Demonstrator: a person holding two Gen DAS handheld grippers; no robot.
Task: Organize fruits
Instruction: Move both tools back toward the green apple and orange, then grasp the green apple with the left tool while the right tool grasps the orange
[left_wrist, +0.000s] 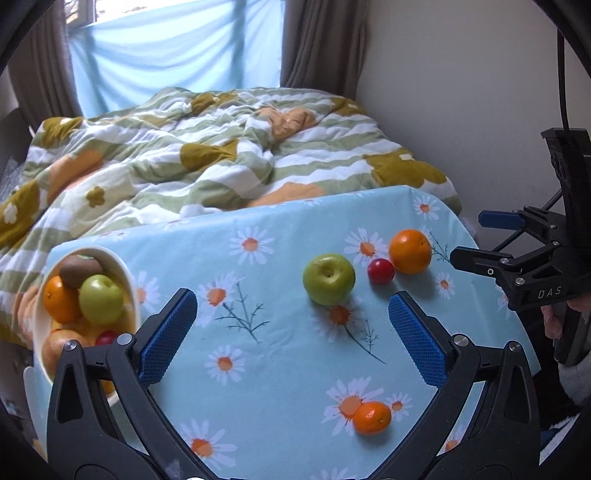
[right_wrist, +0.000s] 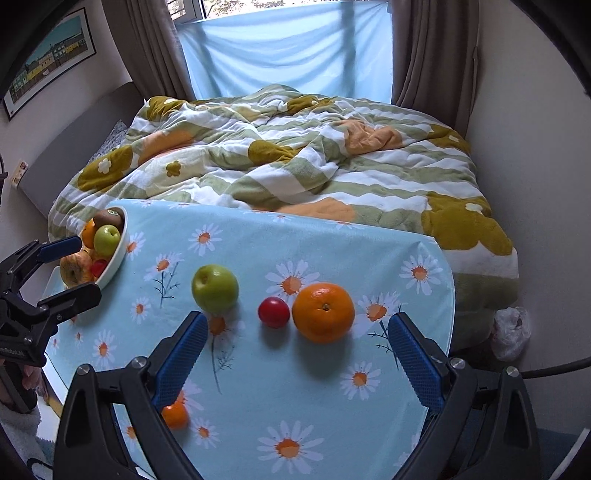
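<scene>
A green apple (left_wrist: 328, 278) (right_wrist: 215, 288), a small red fruit (left_wrist: 381, 271) (right_wrist: 273, 312) and a large orange (left_wrist: 410, 251) (right_wrist: 323, 312) lie on the daisy-print tablecloth (left_wrist: 280, 369) (right_wrist: 314, 398). A small tangerine (left_wrist: 372, 417) (right_wrist: 174, 415) lies nearer the front. A white bowl (left_wrist: 125, 273) (right_wrist: 117, 258) at the left holds several fruits. My left gripper (left_wrist: 293, 338) is open and empty above the cloth. My right gripper (right_wrist: 297, 354) is open and empty, just short of the red fruit and orange.
A bed with a flowered, striped quilt (left_wrist: 221, 155) (right_wrist: 314, 162) lies beyond the table's far edge. A white plastic bag (right_wrist: 511, 332) sits on the floor at the right. Curtains and a window are behind the bed.
</scene>
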